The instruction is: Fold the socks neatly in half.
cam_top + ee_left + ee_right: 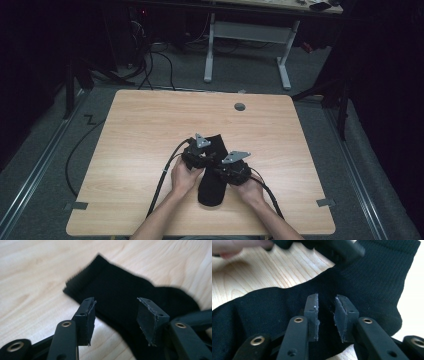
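A black sock [212, 189] lies flat on the wooden table [150, 130], cuff toward the far side and toe toward the person. My left gripper [207, 159] hovers at the sock's left edge. In the left gripper view its jaws [116, 312] stand wide apart over the leg of the sock [117, 285], pinching nothing. My right gripper [222, 171] is at the sock's right edge. In the right gripper view its pads [325, 307] stand a narrow gap apart just above the sock [372, 280], with no fabric caught between them.
A grey round cap [240, 106] sits in the tabletop near the far edge. Cables [165, 175] trail from both grippers toward the person. A white desk frame [247, 45] stands beyond the table. Bare wood surrounds the sock.
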A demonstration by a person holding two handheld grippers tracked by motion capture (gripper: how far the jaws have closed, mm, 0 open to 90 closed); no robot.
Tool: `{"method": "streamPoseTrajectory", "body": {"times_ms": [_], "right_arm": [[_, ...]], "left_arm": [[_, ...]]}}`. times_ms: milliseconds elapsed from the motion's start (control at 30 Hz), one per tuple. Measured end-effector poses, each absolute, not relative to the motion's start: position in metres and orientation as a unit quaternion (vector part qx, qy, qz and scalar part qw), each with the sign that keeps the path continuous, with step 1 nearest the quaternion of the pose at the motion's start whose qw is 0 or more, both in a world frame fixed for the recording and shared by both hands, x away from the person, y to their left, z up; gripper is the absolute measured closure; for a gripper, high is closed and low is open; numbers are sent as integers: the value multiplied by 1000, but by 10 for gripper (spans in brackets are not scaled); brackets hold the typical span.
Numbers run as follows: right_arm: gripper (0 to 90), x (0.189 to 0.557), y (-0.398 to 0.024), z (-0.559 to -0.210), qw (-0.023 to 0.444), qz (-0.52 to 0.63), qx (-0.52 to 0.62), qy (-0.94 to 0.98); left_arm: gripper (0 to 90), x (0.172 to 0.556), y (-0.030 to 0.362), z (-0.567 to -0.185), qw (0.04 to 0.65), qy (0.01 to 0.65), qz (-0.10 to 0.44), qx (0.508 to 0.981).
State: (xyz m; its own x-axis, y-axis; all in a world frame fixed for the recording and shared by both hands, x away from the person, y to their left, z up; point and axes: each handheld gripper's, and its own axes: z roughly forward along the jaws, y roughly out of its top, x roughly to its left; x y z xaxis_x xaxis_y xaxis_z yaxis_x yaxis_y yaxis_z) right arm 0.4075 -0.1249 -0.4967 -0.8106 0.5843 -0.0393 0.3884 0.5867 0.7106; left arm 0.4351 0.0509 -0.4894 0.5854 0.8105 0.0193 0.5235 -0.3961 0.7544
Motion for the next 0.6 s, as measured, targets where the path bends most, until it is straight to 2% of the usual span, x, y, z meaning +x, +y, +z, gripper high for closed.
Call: {"method": "streamPoseTrajectory", "body": {"times_ms": [133,233,433,600], "right_arm": [[650,407,-140,-482,160,383,307,857],[676,416,-158,-474,175,385,342,839],[760,429,-168,-476,162,383,370,831],[716,435,-157,-487,141,373,375,837]], "left_arm": [[483,435,55,-496,345,416,206,816],[484,433,60,-492,356,426,206,806],[483,425,51,-492,362,407,200,814],[488,424,50,-500,358,407,193,818]]}}
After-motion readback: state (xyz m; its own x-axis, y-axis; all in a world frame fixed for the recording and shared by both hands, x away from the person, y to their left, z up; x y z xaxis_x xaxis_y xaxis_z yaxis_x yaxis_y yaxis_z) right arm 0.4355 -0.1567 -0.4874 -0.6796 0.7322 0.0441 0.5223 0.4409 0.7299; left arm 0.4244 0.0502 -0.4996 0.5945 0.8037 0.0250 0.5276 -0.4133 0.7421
